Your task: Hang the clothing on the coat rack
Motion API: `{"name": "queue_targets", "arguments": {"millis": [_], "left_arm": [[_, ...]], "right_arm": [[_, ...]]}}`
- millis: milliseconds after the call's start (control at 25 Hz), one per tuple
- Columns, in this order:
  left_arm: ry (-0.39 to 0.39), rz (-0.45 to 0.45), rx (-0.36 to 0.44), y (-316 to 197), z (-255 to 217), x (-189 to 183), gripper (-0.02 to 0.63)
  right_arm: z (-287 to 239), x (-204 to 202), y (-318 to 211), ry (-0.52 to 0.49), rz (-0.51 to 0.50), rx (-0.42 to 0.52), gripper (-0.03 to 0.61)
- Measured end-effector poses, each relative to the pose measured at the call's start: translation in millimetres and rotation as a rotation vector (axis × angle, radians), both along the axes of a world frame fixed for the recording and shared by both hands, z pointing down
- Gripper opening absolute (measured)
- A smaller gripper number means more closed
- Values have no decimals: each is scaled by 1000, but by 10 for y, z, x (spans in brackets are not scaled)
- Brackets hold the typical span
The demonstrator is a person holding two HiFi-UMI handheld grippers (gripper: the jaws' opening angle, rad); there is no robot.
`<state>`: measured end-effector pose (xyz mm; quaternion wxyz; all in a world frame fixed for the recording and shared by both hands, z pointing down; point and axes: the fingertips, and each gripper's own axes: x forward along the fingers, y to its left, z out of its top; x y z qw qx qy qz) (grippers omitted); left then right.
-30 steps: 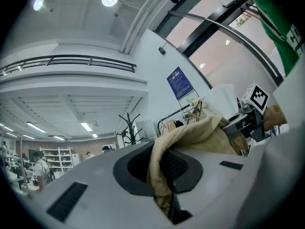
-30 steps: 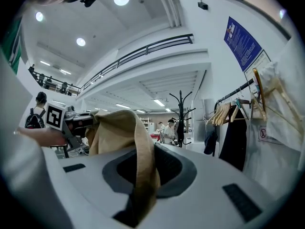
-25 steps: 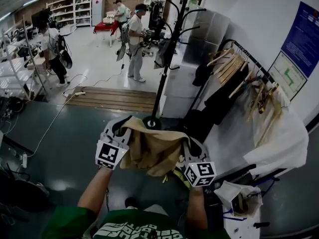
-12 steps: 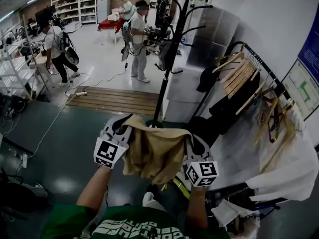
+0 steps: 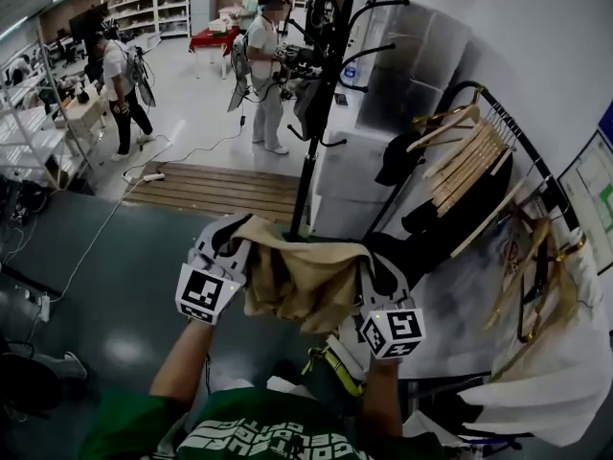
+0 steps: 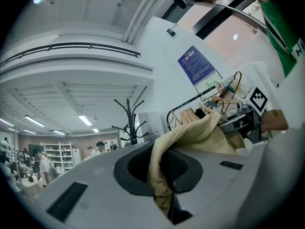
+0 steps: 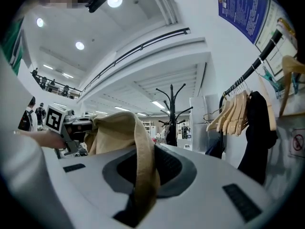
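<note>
As the head view looks down, a tan fabric garment [image 5: 302,281] is stretched between the two tools, with the left gripper [image 5: 226,249] on one edge and the right gripper [image 5: 375,274] on the other. It hangs in a loose fold at chest height. Just ahead stands the tall black metal coat rack [image 5: 308,151]; its curved hooks rise above the cloth and one carries something dark. To the right, pale wooden hangers [image 5: 469,151] crowd a black garment rail [image 5: 484,99], and people work well back in the hall.

Over to the left gripper view: the jaws are closed down tight on a pinch of the garment [image 6: 200,137], which runs from the left gripper [image 6: 164,175] across to the right one [image 6: 248,113]. The coat rack [image 6: 130,123] shows beyond, apart from the cloth.

Now the right gripper view: same story, the right gripper [image 7: 143,175] is clamped on a band of the garment [image 7: 119,132], the left gripper [image 7: 66,123] holds the far end, and the coat rack [image 7: 171,113] stands ahead, with the hangers [image 7: 236,111] to its right.

So the pickup looks done and the carry is near its end. What I judge is left: raise the garment to a hook, drape it and open both jaws.
</note>
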<state>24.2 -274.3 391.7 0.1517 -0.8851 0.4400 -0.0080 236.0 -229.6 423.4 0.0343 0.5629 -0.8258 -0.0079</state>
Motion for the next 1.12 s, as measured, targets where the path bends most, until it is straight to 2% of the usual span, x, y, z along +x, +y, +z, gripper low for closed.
{"name": "queue_targets", "arguments": {"millis": [360, 720, 1120], "left_arm": [[12, 4, 22, -486, -155, 266, 14], [11, 25, 45, -1005, -216, 216, 14], [10, 104, 73, -1577, -369, 135, 14]], "right_arm": [[-119, 261, -523, -4, 5, 27, 49], [-195, 217, -948, -5, 26, 44, 49], [-349, 96, -1360, -13, 98, 81, 49]]}}
